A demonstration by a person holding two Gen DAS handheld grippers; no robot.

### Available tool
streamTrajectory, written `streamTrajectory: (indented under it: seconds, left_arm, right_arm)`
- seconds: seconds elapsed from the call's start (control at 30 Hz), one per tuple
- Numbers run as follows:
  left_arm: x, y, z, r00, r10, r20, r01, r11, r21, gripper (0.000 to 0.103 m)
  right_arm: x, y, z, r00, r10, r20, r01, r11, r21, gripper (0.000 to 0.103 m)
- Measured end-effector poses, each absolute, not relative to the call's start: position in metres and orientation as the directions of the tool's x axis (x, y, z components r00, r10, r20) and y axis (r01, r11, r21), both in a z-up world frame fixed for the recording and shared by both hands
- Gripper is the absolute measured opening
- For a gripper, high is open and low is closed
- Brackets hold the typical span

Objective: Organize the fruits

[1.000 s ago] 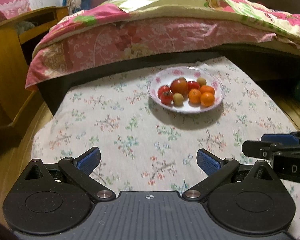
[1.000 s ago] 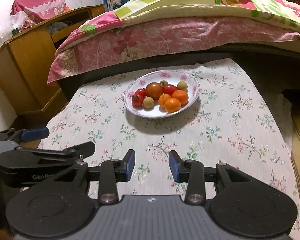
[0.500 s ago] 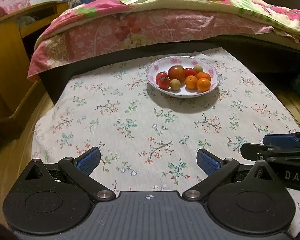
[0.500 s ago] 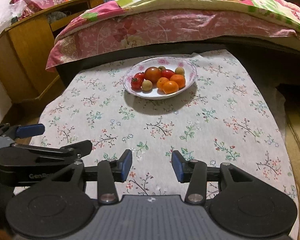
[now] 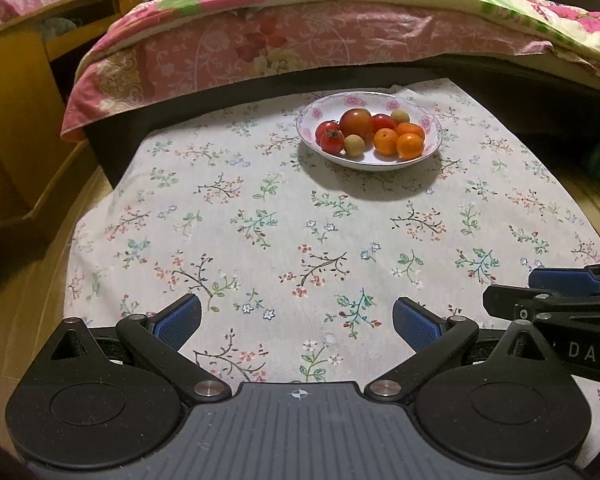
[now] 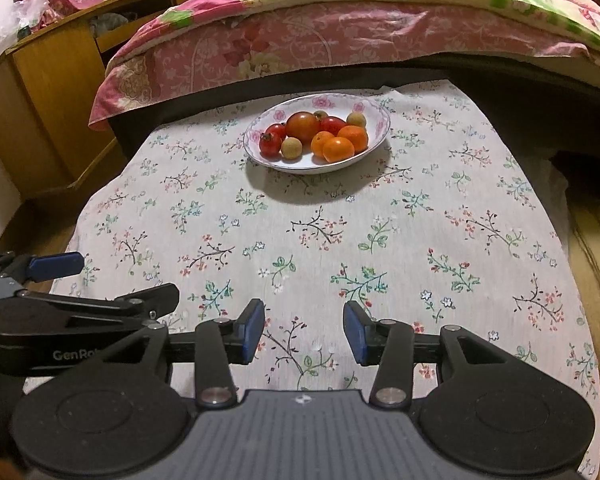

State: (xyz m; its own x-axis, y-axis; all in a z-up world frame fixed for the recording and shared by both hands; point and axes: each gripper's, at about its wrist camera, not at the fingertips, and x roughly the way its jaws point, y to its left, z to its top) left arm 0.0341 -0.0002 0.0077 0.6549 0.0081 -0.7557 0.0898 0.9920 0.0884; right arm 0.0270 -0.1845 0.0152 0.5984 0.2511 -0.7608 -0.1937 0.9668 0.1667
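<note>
A white floral plate (image 5: 434,144) (image 6: 380,138) stands at the far side of the cloth-covered table. It holds red tomatoes (image 5: 355,122) (image 6: 302,127), oranges (image 5: 410,146) (image 6: 338,149) and small tan round fruits (image 5: 355,146) (image 6: 291,147). My left gripper (image 5: 298,322) is open and empty, over the table's near part, far from the plate. My right gripper (image 6: 304,332) is open and empty, also near the front; its side shows in the left wrist view (image 5: 556,292). The left gripper's side shows in the right wrist view (image 6: 76,292).
The table has a flowered cloth (image 5: 260,220) (image 6: 440,240). A bed with a pink quilt (image 5: 300,36) (image 6: 320,36) runs behind the table. A wooden cabinet (image 5: 16,92) (image 6: 48,92) stands at the left. Wooden floor (image 6: 596,248) lies to the right.
Both grippers have drawn back from the plate, so it looks smaller and farther. The right gripper's jaws have opened a little wider. The fruit has not moved.
</note>
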Motion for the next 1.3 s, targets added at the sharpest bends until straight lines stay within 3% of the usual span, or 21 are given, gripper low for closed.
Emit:
streamTrajectory:
  seconds: [1.3]
  left_arm:
    - [0.0302,-0.0033,-0.0004,0.641,0.017,-0.767,0.099,0.99,0.105,0.101]
  right_arm:
    - [0.0237,-0.1834,0.0078,0.573,0.244,-0.782,-0.189,0.968,0.164,0.043]
